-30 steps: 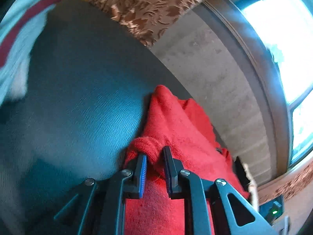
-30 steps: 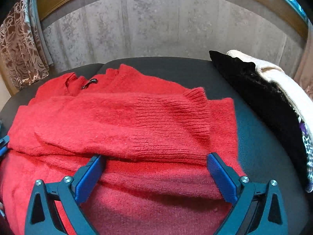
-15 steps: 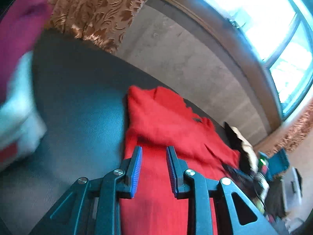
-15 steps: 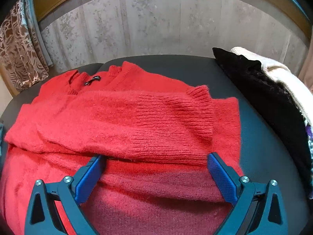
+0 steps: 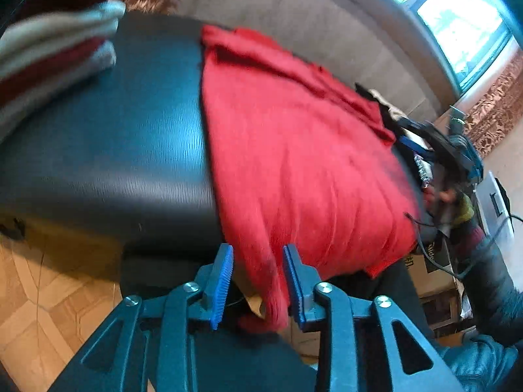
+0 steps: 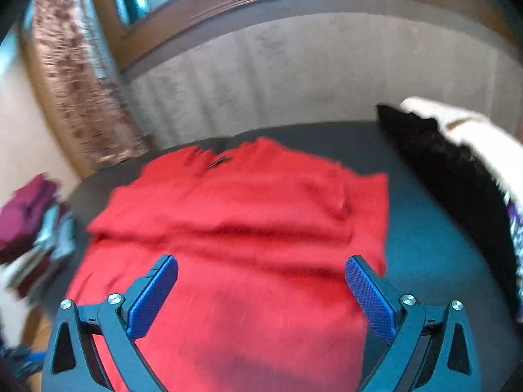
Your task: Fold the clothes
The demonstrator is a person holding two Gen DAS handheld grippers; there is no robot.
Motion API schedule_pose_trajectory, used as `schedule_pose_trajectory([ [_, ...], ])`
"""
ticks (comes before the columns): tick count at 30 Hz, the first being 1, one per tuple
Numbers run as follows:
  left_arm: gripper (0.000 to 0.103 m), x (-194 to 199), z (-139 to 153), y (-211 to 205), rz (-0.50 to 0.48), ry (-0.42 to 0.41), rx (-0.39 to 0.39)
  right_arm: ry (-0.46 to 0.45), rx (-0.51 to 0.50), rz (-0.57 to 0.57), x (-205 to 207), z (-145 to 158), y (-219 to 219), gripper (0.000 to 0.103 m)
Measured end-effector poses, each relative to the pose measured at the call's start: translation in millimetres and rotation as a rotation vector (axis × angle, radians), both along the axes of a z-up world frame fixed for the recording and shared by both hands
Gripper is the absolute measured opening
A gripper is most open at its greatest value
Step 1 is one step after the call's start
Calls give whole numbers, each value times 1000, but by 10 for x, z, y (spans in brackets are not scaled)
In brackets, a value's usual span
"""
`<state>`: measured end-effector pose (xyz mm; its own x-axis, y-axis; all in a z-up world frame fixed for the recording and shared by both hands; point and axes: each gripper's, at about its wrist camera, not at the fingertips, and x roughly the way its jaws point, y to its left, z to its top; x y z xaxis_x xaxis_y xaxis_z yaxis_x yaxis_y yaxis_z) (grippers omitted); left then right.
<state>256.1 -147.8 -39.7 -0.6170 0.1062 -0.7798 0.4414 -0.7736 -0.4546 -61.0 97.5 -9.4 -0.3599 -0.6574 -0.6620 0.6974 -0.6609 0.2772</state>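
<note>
A red sweater (image 6: 248, 228) lies spread on the dark table (image 5: 108, 150), its collar toward the far edge by the wall and its hem spilling over the near edge. The left gripper (image 5: 258, 285) sits at that near edge, jaws partly open, with a hanging corner of the hem between them; whether the pads actually pinch it cannot be told through the blur. The right gripper (image 6: 261, 294) hangs above the sweater's lower half, jaws spread wide and holding nothing. Left of the sweater the tabletop is bare up to a folded stack (image 5: 52, 49) at the far left corner. On the right, a strip of bare table separates the sweater's edge from a black and cream pile (image 6: 457, 176).
</note>
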Motion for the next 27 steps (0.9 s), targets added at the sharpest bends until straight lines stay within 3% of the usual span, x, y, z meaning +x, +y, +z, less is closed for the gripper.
schedule_pose_trajectory([
  [2,45,-64,-113,53,-23,-16,68,-31,5,20,99,-21,222,103],
  [6,45,-234,-256,223,-56,-56,21,-71,27,-12,277,-138,838,103],
  [10,45,-354,-476,222,-53,-133,55,-165,30,-34,399,-381,1238,103],
  [14,45,-399,-661,205,-50,-206,121,-153,19,21,629,-432,1221,103],
  [20,43,-421,-574,185,-61,-151,169,-121,6,109,982,-458,1092,100],
  [22,38,-410,-557,183,-50,-142,161,-110,15,120,1057,-459,1029,92],
  [23,26,-395,-540,182,-51,-129,162,-106,25,115,1068,-461,1014,81],
  [24,9,-375,-504,183,-61,-117,158,-102,34,110,1079,-463,998,65],
  [27,6,-302,-389,172,-87,-79,162,-139,30,90,1056,-480,1026,32],
])
